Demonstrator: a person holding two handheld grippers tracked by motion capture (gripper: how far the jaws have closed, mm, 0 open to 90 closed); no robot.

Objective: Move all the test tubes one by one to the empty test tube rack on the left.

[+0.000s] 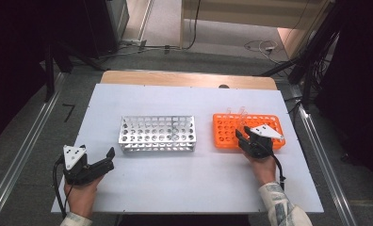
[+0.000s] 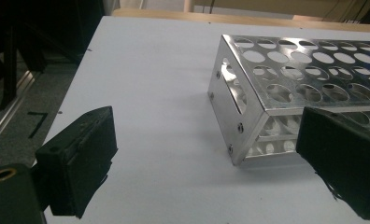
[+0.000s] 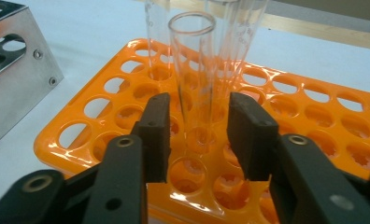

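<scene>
An orange test-tube rack (image 1: 227, 129) stands right of centre on the white table, with three clear tubes (image 1: 243, 112) upright in it. My right gripper (image 1: 243, 134) reaches over the rack's near side. In the right gripper view its jaws (image 3: 198, 135) stand on either side of the nearest clear tube (image 3: 195, 70), with small gaps left, so it is open. A silver metal rack (image 1: 157, 134) with bare holes sits at the centre. My left gripper (image 1: 111, 158) rests open near the front left, pointing at that rack's left end (image 2: 239, 112), with nothing between its jaws (image 2: 206, 172).
The white table (image 1: 189, 183) has free room in front of both racks. Two more tubes (image 3: 157, 28) (image 3: 239, 28) stand close behind the one between my right jaws. Metal rails and dark stands flank the table.
</scene>
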